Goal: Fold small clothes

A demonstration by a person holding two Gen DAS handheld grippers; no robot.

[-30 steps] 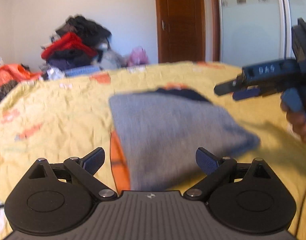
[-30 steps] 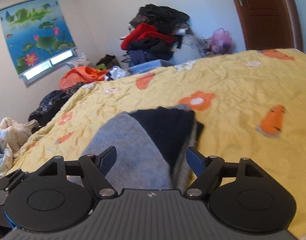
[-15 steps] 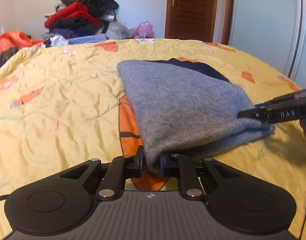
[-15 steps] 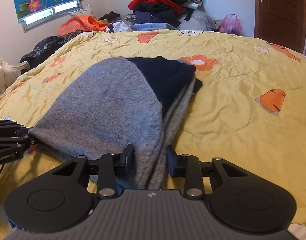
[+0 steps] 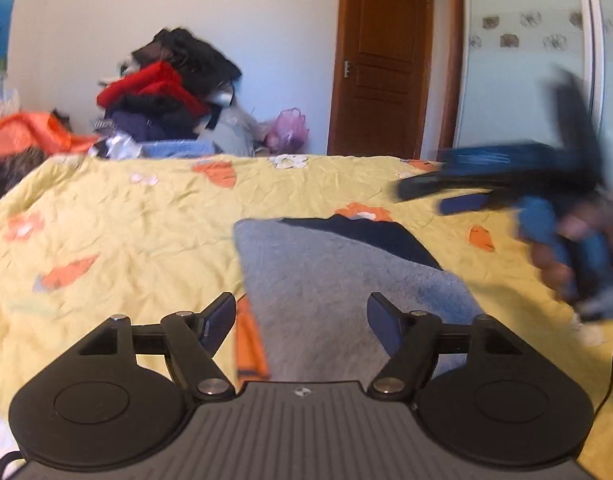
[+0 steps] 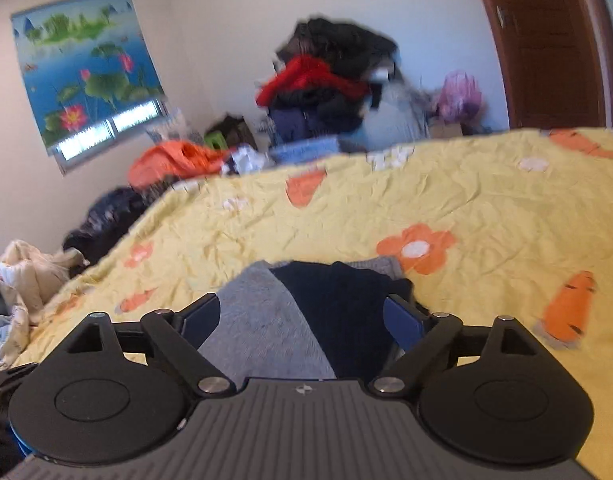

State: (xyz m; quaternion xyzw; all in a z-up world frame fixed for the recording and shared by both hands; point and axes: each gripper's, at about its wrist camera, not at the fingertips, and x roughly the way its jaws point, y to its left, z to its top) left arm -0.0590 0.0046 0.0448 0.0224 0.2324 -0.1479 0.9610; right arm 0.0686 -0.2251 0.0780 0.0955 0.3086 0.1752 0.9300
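A folded grey and navy garment (image 5: 346, 280) lies on the yellow flowered bedspread (image 5: 126, 232). My left gripper (image 5: 301, 316) hovers over its near edge, jaws opening, pads clear of the cloth. In the left wrist view my right gripper (image 5: 434, 196) is a blurred shape in a hand above the garment's right side. In the right wrist view the same garment (image 6: 306, 312) lies below my right gripper (image 6: 302, 318); its jaws are opening and the pads touch nothing.
A heap of red, black and dark clothes (image 5: 166, 92) stands beyond the bed's far edge, with orange cloth (image 5: 26, 136) at the left. A brown door (image 5: 382, 64) and a wardrobe (image 5: 526, 60) lie behind. More laundry (image 6: 22, 276) sits beside the bed.
Half a second ago both grippers were shut on the garment's near edges. Both have let go, opened and lifted away; the garment stays folded on the bed.
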